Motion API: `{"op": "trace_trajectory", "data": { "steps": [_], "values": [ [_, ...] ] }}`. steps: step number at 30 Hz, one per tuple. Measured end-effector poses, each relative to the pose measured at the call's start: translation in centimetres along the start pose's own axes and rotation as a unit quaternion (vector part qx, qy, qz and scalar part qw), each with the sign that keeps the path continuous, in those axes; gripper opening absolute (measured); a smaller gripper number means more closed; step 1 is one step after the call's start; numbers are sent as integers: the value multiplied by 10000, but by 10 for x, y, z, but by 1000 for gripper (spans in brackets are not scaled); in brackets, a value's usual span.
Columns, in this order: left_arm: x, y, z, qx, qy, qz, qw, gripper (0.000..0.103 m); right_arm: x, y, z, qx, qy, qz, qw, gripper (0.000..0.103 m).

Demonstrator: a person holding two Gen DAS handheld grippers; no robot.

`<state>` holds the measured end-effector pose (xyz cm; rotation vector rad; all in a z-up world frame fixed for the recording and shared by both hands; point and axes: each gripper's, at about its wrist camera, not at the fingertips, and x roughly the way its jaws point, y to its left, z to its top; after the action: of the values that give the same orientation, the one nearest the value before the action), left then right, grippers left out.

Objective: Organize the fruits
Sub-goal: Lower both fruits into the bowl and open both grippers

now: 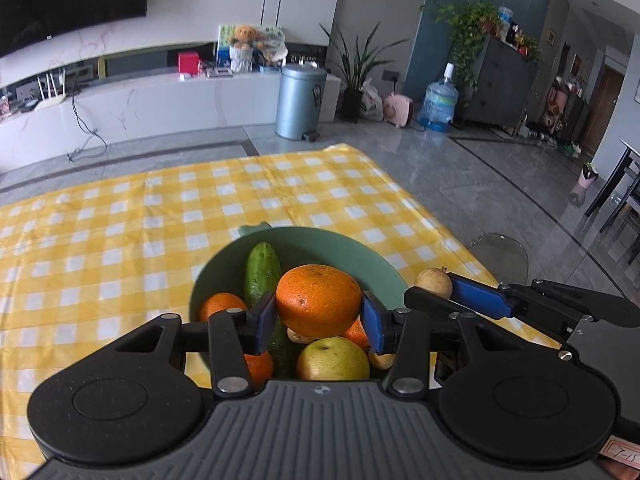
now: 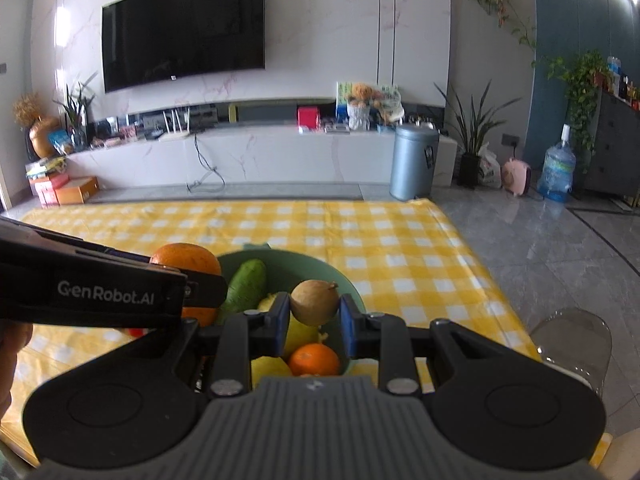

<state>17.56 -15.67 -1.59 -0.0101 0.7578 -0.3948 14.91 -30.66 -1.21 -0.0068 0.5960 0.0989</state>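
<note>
A green bowl (image 1: 344, 248) sits on the yellow checked cloth and holds a cucumber (image 1: 262, 274), several oranges and a yellow-green apple (image 1: 333, 360). My left gripper (image 1: 319, 312) is shut on a large orange (image 1: 319, 300), held just above the bowl's fruit. My right gripper (image 2: 314, 308) is shut on a small tan round fruit (image 2: 314, 302) over the same bowl (image 2: 320, 266). In the left wrist view that tan fruit (image 1: 433, 282) shows at the bowl's right rim. In the right wrist view the large orange (image 2: 186, 260) sits behind the left gripper's arm.
The checked cloth (image 1: 160, 216) covers the table, whose right edge drops to a grey tiled floor. A clear chair back (image 2: 576, 336) stands by the table's right side. A grey bin (image 2: 414, 162) and a white TV bench are far behind.
</note>
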Motion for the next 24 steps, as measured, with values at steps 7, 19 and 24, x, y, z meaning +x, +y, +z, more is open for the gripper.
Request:
{"op": "trace_trajectory", "data": {
  "steps": [7, 19, 24],
  "values": [
    [26, 4, 1, -122, 308, -102, 9994, 50, 22, -1, -1, 42, 342, 53, 9994, 23],
    [51, 11, -6, -301, 623, -240, 9973, 51, 50, -6, -6, 223, 889, 161, 9957, 23],
    [57, 16, -9, -452, 750, -287, 9957, 51, 56, -4, -7, 173, 1067, 158, 9940, 23]
  ]
}}
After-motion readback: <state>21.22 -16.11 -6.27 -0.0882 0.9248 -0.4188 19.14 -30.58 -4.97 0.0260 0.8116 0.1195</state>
